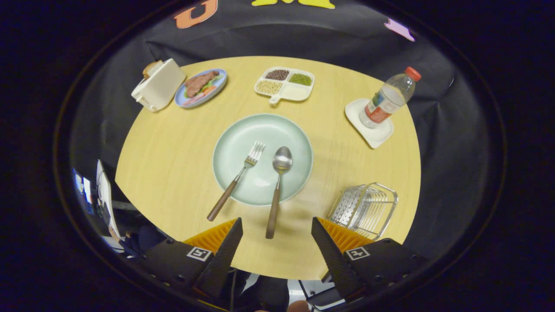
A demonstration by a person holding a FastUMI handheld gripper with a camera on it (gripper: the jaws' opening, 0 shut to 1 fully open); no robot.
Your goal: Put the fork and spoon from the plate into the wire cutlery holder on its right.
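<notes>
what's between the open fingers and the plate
In the gripper view, only the spoon: its handle runs off the plate rim to end between the fingers of the open gripper. The fork handle lies just left; otherwise bare table.

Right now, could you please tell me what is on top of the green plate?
The fork and spoon lie on the plate, heads on it, handles hanging over its near rim. The open gripper hovers by the spoon's handle. The plate beneath them is covered.
</notes>
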